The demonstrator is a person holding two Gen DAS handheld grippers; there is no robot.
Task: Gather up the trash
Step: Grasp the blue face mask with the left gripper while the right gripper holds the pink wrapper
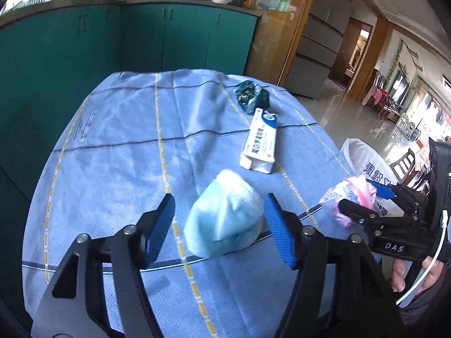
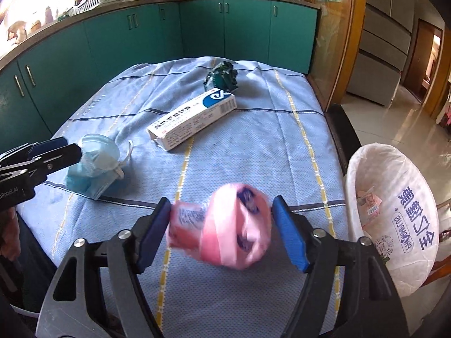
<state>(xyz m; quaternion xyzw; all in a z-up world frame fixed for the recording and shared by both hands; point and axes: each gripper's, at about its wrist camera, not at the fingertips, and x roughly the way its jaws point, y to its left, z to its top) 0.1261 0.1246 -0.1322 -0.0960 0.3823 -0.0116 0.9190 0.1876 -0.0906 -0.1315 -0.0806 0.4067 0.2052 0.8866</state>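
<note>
Right claw (image 2: 221, 232) clamped on crumpled pink plastic wrapper (image 2: 222, 229), above worktop's (image 2: 253, 146) near edge. Left claw (image 1: 220, 225) apart, straddling crumpled light-blue face mask (image 1: 224, 224). Beyond: white cardboard box (image 2: 194, 118), then dark-green foil wrapper (image 2: 222, 79), toward far edge.

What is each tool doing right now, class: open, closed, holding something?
Left tool: open around the blue face mask, not yet gripping it.
Right tool: closed on the pink wrapper.
</note>
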